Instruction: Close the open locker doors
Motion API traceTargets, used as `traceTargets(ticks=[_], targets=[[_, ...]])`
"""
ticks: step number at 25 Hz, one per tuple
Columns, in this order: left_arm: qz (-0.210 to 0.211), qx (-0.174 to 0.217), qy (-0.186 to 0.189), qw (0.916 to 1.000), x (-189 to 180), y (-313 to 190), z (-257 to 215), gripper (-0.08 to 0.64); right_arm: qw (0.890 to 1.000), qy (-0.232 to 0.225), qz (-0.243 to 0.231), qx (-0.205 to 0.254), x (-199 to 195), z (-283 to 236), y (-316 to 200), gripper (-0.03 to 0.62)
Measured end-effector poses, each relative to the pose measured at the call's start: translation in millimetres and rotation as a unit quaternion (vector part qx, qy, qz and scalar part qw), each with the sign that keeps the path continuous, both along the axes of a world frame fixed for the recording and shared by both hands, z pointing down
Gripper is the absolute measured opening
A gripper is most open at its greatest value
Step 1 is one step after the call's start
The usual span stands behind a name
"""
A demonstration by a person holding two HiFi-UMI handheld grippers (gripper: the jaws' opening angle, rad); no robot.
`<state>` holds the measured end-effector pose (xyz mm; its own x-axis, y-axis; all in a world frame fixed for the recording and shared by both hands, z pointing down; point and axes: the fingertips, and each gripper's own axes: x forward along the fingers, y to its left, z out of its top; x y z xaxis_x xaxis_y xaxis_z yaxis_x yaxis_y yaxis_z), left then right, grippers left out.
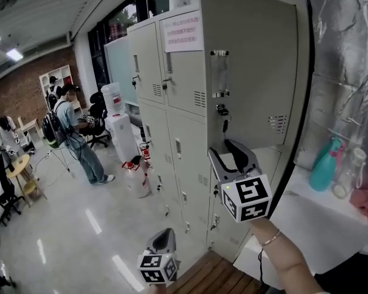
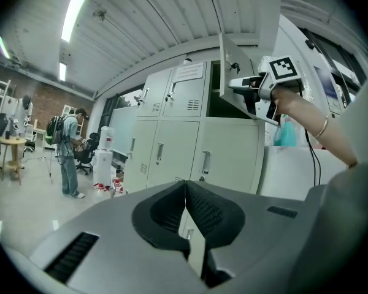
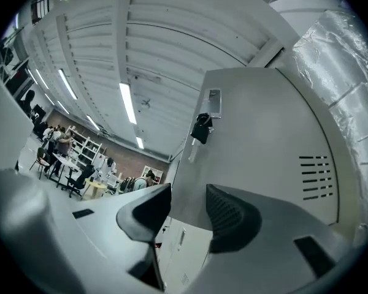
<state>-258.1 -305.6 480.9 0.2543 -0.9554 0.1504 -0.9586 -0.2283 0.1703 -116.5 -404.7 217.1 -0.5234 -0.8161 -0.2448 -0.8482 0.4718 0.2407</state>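
Bears, as glossy grey floor (image 1: 80, 237), the bank of grey lockers (image 1: 184, 158), a white water dispenser (image 1: 119, 130) and a small round table (image 1: 18, 164), and holds, as white counter (image 1: 319, 225) at right, a teal bottle (image 1: 326, 164), a clear bottle (image 1: 346, 176) and a pink item (image 1: 363, 201).

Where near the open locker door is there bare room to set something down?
Bare: the near half of the white counter, between the right gripper and the teal bottle; the floor left of the lockers. Crowded: its far end by the pink item, and around the water dispenser.

grey upper locker door (image 1: 254, 66) ajar
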Motion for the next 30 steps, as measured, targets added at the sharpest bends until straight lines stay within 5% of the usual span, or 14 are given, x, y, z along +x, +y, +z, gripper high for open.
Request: traceTargets(ticks=[17, 30], targets=[[0.002, 0.017, 0.0, 0.9999, -1, -36, -18, 0.021, 0.995, 0.054, 0.078, -0.034, 11, 11, -96, 0.163], [0.004, 0.022, 0.003, 0.9998, -1, -52, -25, 0.021, 0.986, 0.05, 0.14, -0.077, 46, 17, -151, 0.163]])
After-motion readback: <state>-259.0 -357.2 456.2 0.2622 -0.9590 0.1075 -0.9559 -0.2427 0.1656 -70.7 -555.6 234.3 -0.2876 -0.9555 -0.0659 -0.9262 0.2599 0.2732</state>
